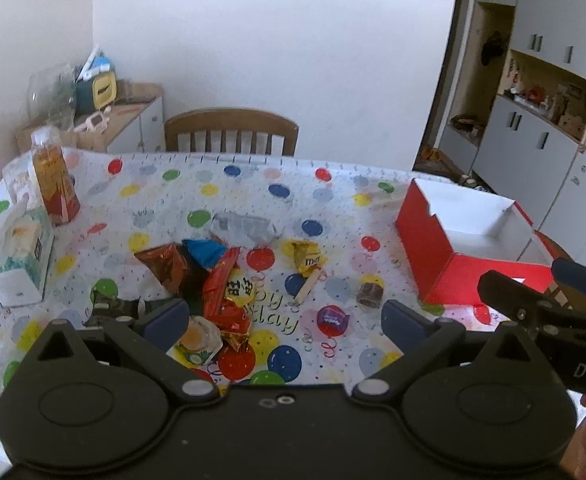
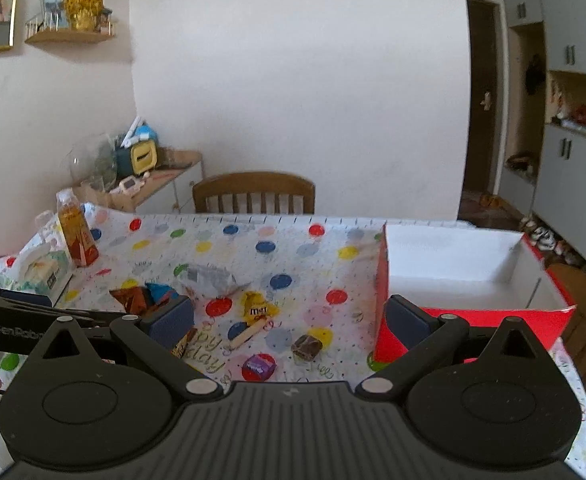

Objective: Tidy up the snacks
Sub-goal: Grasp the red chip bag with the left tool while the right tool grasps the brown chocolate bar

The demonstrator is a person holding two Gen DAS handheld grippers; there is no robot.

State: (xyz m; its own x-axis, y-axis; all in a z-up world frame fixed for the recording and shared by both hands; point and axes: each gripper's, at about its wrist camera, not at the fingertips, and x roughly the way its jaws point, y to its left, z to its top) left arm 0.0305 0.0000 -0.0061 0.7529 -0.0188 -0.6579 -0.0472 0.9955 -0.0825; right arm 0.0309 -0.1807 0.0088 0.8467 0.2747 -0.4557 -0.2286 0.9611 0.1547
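Observation:
Loose snacks lie mid-table: a red foil packet [image 1: 229,300], a brown foil packet [image 1: 165,266], a blue packet [image 1: 203,250], a silver wrapper [image 1: 241,226], a yellow M&M's bag [image 1: 308,261] [image 2: 258,307], a brown wrapped sweet [image 1: 371,294] [image 2: 307,346], a purple round candy [image 1: 332,320] [image 2: 259,365] and a jelly cup [image 1: 197,340]. An open red box [image 1: 425,240] [image 2: 389,280] with a white, empty-looking inside stands at the right. My left gripper [image 1: 285,320] is open above the pile. My right gripper [image 2: 289,320] is open above the table left of the box.
An orange drink bottle [image 1: 55,184] [image 2: 78,236] and a tissue box [image 1: 21,256] stand at the table's left. A wooden chair [image 1: 231,132] is behind the far edge. Cabinets line the right wall. The balloon-print tablecloth [image 1: 333,192] covers the table.

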